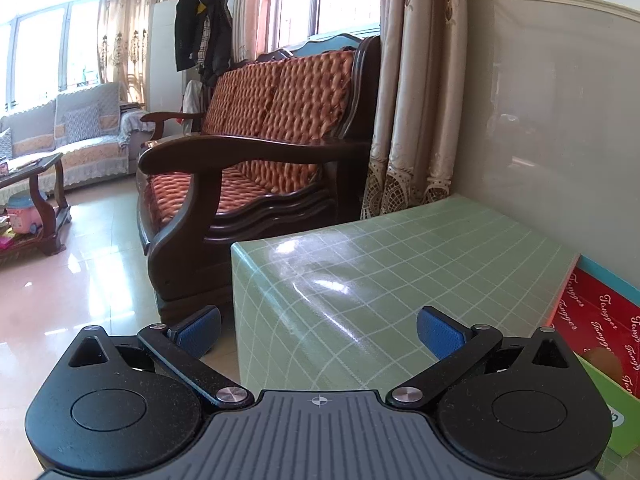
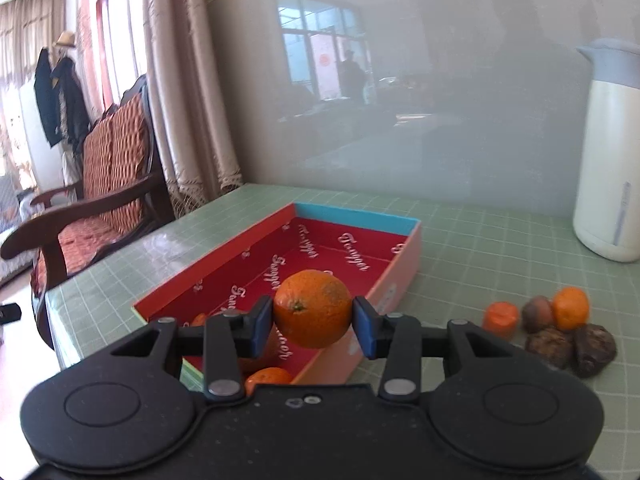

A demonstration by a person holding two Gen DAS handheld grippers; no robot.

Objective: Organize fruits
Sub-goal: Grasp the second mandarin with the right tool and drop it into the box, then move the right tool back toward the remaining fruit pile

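Gripping an orange (image 2: pixel 311 307), the right gripper (image 2: pixel 313 322) has its two blue pads (image 2: pixel 260 326) pressed against the fruit's left and right sides, stem end turned toward the camera. The orange sits between the fingers above the near end of the box (image 2: pixel 400 276), clear of the red floor as far as the view shows. Box is open-topped, red inside with white script, blue far wall, pinkish right wall. Low in its near end lies a small orange (image 2: pixel 267 377), partly hidden by the gripper body; another orange bit shows at the left pad, too hidden to identify.

On the green gridded table (image 2: pixel 480 248), right of the box, a loose cluster: two small orange fruits (image 2: pixel 571 307) and three dark brown wrinkled ones (image 2: pixel 594 350), touching or just beside each other. A white jug (image 2: pixel 610 152) with a grey lid stands far right, by the wall.

Left gripper (image 1: pixel 319 334): fingers spread wide, blue pads (image 1: pixel 436 332) well apart, nothing between them. It is over the table's near left edge, pointing at bare tabletop and a wooden sofa (image 1: pixel 256 148) with orange cushions beyond. The box's red side shows at the right edge of this view.
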